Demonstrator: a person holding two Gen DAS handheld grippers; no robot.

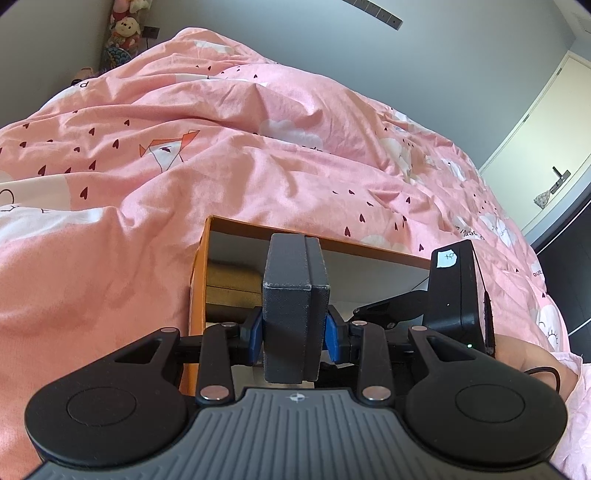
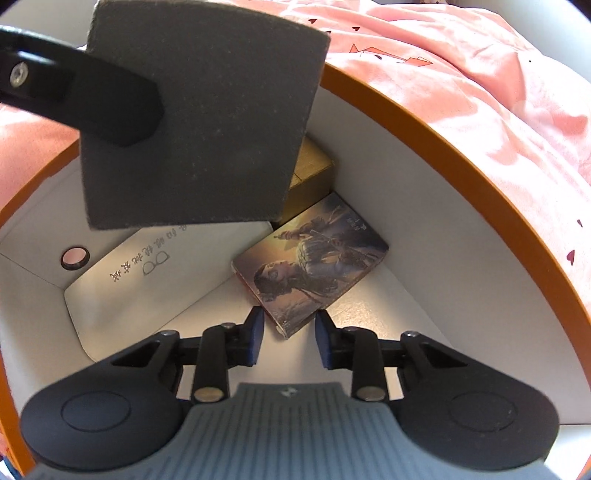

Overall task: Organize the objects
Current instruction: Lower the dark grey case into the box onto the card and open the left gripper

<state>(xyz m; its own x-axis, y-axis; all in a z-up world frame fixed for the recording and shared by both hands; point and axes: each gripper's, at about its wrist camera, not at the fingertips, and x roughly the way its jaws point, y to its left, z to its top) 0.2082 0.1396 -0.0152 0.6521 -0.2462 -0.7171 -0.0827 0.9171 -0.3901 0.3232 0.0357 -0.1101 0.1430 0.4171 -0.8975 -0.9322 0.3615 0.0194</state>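
My left gripper [image 1: 294, 332] is shut on a dark grey box [image 1: 295, 295], holding it upright over an orange-rimmed storage box [image 1: 197, 280]. From the right wrist view the grey box [image 2: 199, 129] hangs over the storage box's white inside [image 2: 388, 206], with one left finger [image 2: 110, 107] clamped on it. Inside lie an illustrated box [image 2: 314, 266], a gold box [image 2: 312, 170] and a white card with a glasses drawing [image 2: 147, 284]. My right gripper [image 2: 289, 334] points down into the box, open. The illustrated box's near corner sits between the pads, untouched.
The storage box sits on a rumpled pink duvet [image 1: 184, 166] with hearts and clouds. The right gripper's black housing [image 1: 454, 295] is at the box's right edge, with a hand [image 1: 528, 365] behind it. Plush toys [image 1: 123, 33] fill the far corner. A door [image 1: 546, 122] stands at right.
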